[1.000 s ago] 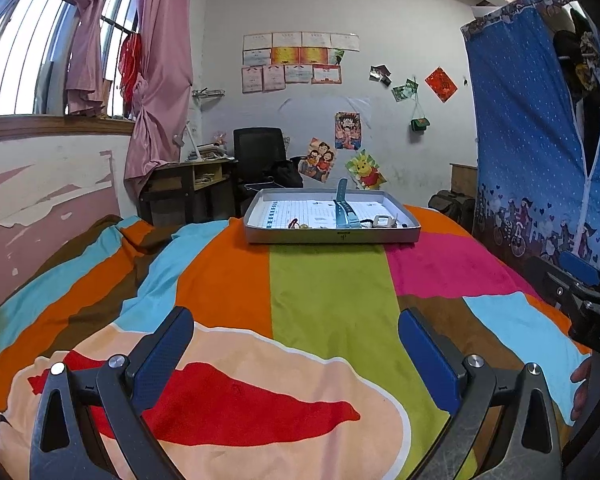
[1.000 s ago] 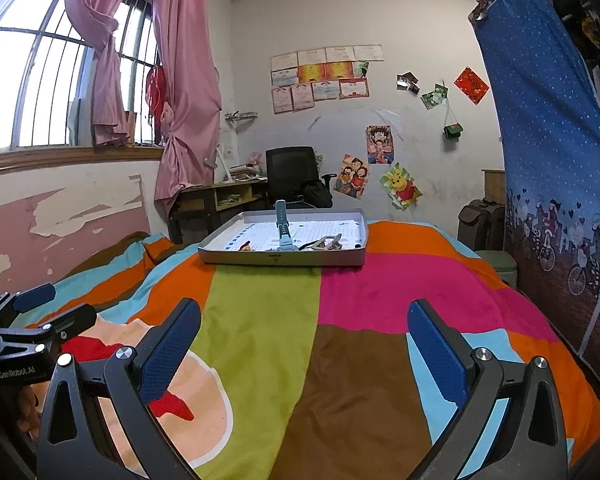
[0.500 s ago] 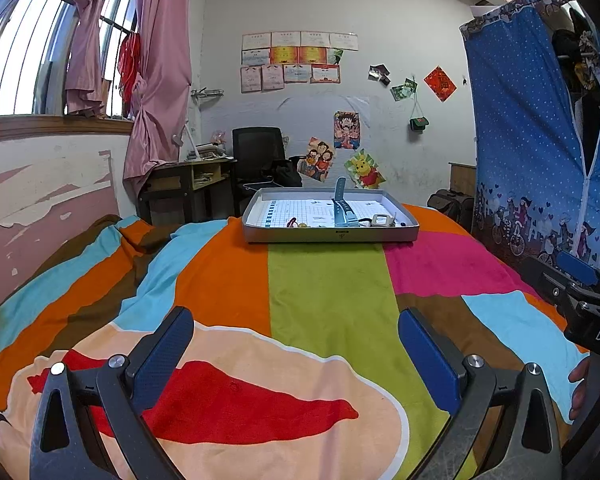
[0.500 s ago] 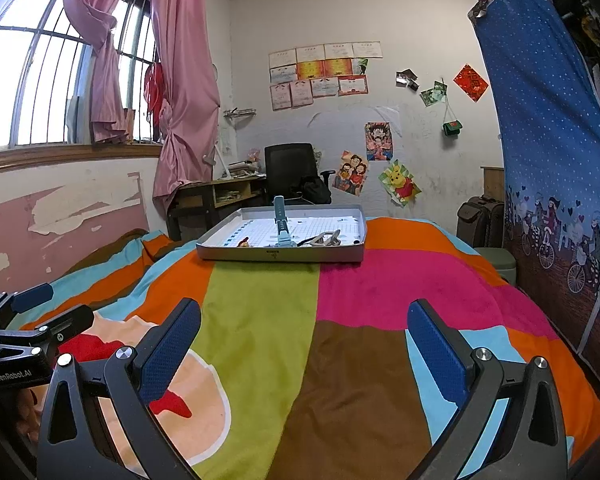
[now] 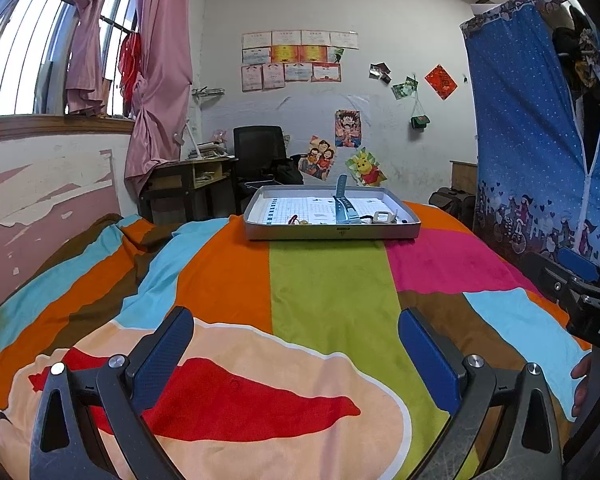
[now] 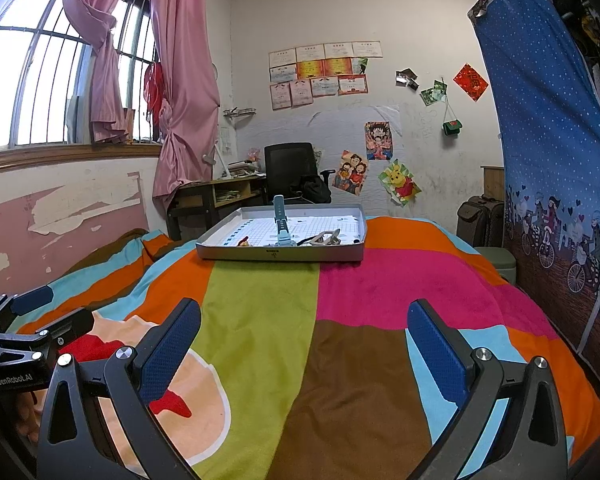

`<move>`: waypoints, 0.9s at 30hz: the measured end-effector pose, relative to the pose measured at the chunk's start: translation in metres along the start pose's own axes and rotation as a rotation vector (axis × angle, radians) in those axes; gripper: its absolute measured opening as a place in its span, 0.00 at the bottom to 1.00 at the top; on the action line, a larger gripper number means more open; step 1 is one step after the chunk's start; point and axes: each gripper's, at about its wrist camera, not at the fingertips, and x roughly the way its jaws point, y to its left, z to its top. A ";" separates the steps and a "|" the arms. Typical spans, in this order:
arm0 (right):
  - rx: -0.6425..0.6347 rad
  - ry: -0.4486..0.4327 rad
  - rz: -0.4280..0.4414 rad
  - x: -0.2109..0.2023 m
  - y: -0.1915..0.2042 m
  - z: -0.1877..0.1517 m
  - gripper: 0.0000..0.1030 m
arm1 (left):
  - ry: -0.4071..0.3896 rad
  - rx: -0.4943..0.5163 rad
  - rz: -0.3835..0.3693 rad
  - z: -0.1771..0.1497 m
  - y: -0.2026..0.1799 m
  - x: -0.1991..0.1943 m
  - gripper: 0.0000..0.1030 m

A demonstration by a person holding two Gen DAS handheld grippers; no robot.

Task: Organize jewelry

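Observation:
A grey tray (image 5: 332, 233) (image 6: 280, 254) sits far ahead on the striped bedspread. In it a light-blue watch (image 5: 343, 208) (image 6: 281, 227) stands with its strap upright. Beside it lie a small red and gold piece (image 5: 294, 220) (image 6: 244, 242) and a silver piece (image 5: 382, 217) (image 6: 326, 238). My left gripper (image 5: 296, 344) is open and empty, low over the bedspread and well short of the tray. My right gripper (image 6: 304, 336) is open and empty, equally far back. Each gripper shows at the edge of the other's view.
The bedspread (image 5: 328, 288) covers the bed. A blue fabric wardrobe (image 5: 540, 152) stands along the right. A peeling wall and window (image 5: 40, 160) run along the left. A desk (image 5: 192, 184) and black chair (image 5: 258, 148) stand behind the tray. A suitcase (image 6: 480, 220) is at back right.
Both grippers have crept slightly forward toward the tray; both stay open and empty. Nothing in the tray has moved.

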 end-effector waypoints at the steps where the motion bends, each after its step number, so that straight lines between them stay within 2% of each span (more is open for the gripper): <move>1: 0.000 0.000 0.000 0.000 0.000 0.000 0.99 | 0.001 0.000 0.000 -0.001 0.000 0.000 1.00; 27: -0.001 0.001 -0.001 0.000 0.000 -0.001 0.99 | 0.017 0.001 0.008 -0.007 0.001 0.000 1.00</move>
